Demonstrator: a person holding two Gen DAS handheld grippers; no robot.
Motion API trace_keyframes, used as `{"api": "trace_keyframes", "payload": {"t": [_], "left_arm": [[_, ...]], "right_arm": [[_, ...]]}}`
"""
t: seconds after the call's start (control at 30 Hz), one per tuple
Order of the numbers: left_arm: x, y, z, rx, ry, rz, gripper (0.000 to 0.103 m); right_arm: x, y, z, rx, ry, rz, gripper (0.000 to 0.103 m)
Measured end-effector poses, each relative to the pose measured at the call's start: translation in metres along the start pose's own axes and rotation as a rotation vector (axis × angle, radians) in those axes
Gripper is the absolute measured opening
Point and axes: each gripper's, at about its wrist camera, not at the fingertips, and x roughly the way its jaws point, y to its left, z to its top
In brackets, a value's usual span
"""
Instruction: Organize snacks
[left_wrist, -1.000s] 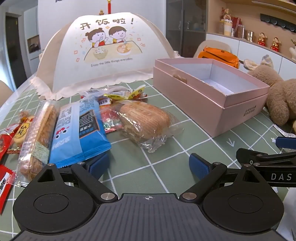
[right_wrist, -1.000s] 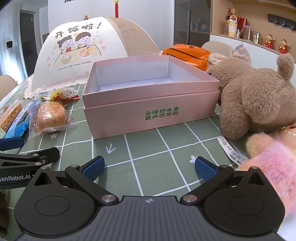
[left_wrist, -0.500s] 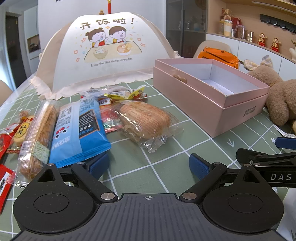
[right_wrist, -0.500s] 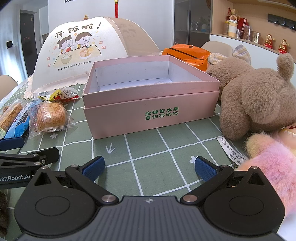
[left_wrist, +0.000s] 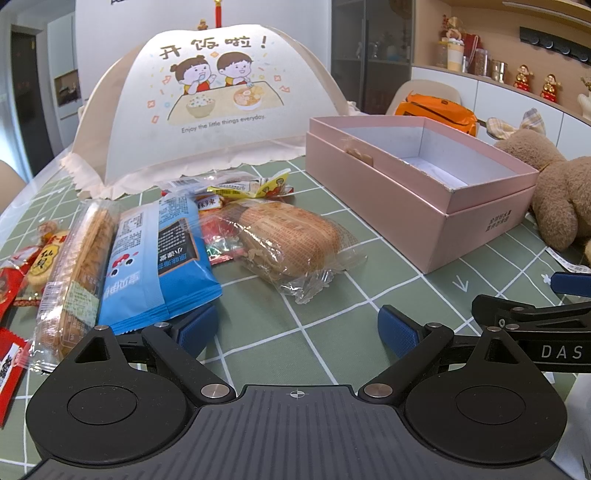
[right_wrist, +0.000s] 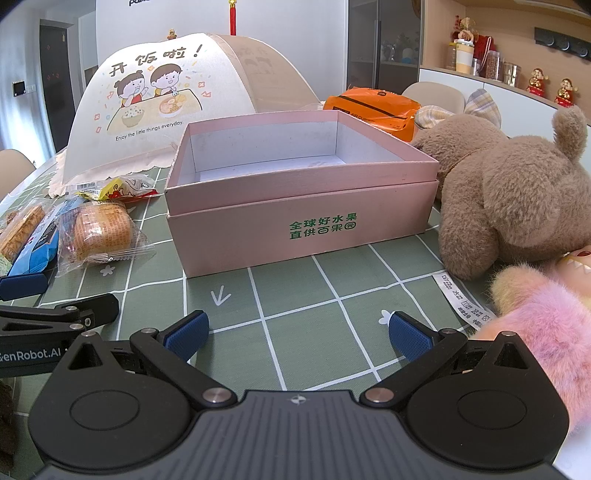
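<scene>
A pile of wrapped snacks lies on the green checked tablecloth: a clear-wrapped bread bun (left_wrist: 291, 240) (right_wrist: 101, 230), a blue packet (left_wrist: 155, 262), a long biscuit pack (left_wrist: 79, 266) and small red and yellow packets (left_wrist: 251, 188). An empty pink box (left_wrist: 417, 192) (right_wrist: 299, 210) stands open to their right. My left gripper (left_wrist: 297, 328) is open, low over the cloth just in front of the blue packet. My right gripper (right_wrist: 298, 332) is open before the box, holding nothing.
A domed mesh food cover (left_wrist: 218, 99) stands behind the snacks. A brown plush bear (right_wrist: 517, 188) and a pink fluffy toy (right_wrist: 543, 317) lie right of the box. An orange bag (right_wrist: 373, 109) sits behind it. Shelves with jars line the far wall.
</scene>
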Motion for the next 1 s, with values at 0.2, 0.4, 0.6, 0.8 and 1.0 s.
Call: {"api": "trace_keyframes", "payload": {"t": [0.2,0.4,0.6,0.8,1.0], "left_arm": [[0.0,0.0,0.0,0.0,0.0,0.0,0.097],[-0.0031,-0.0019,-0.0003,0.001,0.0,0.003,0.098],[-0.0016,-0.0017,-0.0004,0.001,0.001,0.003,0.098],[-0.0016,-0.0017,-0.0004,0.002,0.001,0.003,0.098],[0.0001,-0.0006,0.0,0.001,0.001,0.002,0.098]], "right_arm": [[0.0001,0.0001,-0.0001,0.0,0.0,0.0,0.103],[0.0,0.0003,0.0,0.0,0.0,0.0,0.103],[-0.0001,0.0003,0.0,0.0,0.0,0.0,0.103],[-0.0002,0.0002,-0.0001,0.0,0.0,0.0,0.103],[-0.0001,0.0002,-0.0001,0.0,0.0,0.0,0.103]]}}
